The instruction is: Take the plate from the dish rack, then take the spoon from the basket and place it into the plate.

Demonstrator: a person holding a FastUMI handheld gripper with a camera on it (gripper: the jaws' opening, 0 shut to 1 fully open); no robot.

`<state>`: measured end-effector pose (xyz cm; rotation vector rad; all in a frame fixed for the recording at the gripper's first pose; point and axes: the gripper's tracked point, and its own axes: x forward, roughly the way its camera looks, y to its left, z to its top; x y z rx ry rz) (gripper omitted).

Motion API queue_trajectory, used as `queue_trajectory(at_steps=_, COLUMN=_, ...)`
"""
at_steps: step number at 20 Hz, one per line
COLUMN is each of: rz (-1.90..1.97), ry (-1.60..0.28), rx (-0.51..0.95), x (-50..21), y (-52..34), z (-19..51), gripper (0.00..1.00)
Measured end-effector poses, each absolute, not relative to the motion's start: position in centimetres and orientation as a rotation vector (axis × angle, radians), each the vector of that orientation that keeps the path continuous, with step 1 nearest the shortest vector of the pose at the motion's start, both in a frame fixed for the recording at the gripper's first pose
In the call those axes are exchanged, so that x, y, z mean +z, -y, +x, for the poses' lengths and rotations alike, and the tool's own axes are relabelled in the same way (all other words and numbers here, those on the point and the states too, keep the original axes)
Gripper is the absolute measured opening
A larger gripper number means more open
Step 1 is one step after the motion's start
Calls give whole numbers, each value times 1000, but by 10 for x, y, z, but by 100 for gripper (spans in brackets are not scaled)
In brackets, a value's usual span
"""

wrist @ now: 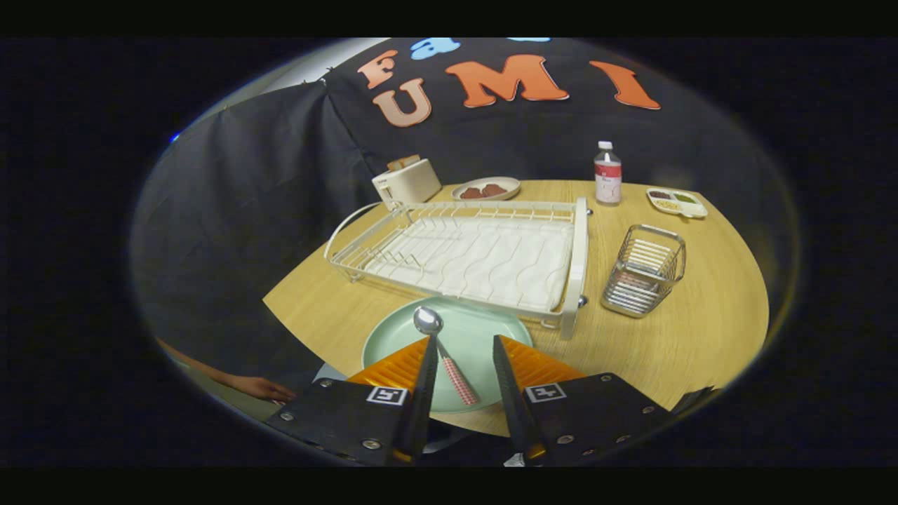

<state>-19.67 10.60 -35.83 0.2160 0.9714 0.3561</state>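
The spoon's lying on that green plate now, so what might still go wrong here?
The tongs stand open with the spoon between their tips; pulling back carelessly might snag its handle and flick it off. The plate sits close to the table's near edge, so a bump might tip it.

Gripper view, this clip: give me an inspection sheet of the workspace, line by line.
Surface: round light wooden table.
Job's things: pale green round plate lies before the white wire dish rack; metal spoon with checked pink handle rests in it; silver wire basket beside the rack.
Clutter: white toaster, dish of brown food, red-labelled bottle, divided snack tray.
Claw: open, fingers astride the spoon handle.
Cables: nothing seen.
Surroundings: black cloth wall; a hand.
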Motion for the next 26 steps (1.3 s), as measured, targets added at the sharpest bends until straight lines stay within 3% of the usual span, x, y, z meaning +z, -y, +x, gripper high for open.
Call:
queue_trajectory(at_steps=4, rz=202, ry=-795, rx=303, x=-300, y=-87, z=-145, gripper=65)
queue_trajectory(at_steps=12, rz=141, ry=-501, rx=202, x=-191, y=-45, z=-79, gripper=92)
queue_trajectory(at_steps=20, rz=76, ry=-256, rx=6, x=-108, y=15, z=-46, gripper=96)
queue_trajectory(at_steps=26, rz=33, ry=-178, rx=-53, x=-68, y=35, z=-44, gripper=96)
